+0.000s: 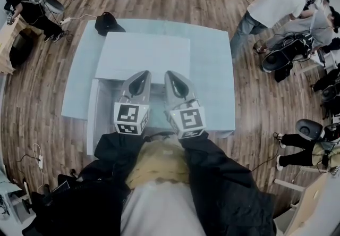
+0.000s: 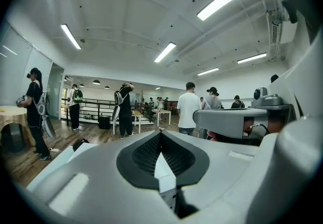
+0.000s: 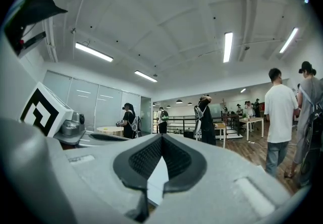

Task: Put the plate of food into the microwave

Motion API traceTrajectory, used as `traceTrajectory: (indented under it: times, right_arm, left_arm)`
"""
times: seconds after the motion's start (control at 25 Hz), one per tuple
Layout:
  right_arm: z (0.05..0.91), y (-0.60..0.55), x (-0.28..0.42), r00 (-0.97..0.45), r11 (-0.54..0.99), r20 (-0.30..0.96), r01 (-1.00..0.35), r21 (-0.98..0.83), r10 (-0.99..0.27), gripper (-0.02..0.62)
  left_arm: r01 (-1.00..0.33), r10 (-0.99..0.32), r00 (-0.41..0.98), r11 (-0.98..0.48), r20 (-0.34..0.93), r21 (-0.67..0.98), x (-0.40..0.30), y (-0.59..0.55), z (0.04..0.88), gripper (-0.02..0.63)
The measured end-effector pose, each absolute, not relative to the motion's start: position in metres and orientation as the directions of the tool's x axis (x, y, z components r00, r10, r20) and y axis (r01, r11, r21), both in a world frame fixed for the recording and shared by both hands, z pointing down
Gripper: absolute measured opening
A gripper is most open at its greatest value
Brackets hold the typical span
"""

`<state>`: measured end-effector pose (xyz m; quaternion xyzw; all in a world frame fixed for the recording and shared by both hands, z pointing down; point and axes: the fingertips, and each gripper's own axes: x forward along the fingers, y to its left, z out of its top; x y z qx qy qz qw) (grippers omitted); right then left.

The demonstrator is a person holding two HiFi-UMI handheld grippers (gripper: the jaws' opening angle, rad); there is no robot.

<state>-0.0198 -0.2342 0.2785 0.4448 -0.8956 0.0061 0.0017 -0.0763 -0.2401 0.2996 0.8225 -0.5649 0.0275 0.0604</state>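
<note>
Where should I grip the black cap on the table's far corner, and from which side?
Probably the soft crown of the cap, pinched from straight above: it lies as a low mound on the table, and no brim or upright edge can be made out. The left gripper is nearer.

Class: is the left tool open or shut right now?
Shut. In the left gripper view the left tool has its jaw tips touching, with nothing held between them.
</note>
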Motion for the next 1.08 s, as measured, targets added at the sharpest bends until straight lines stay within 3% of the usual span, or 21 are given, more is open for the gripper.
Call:
traceTrajectory:
  times: [1.08]
  right_arm:
    - [0.292, -0.237, -0.026, -0.594, 0.594, 0.041, -0.805, -0.018, -0.804, -0.005]
  left_arm:
    - [-0.926, -0.913, 0.376, -0.367, 0.156, 0.089, -0.078, -0.244, 0.317, -0.003]
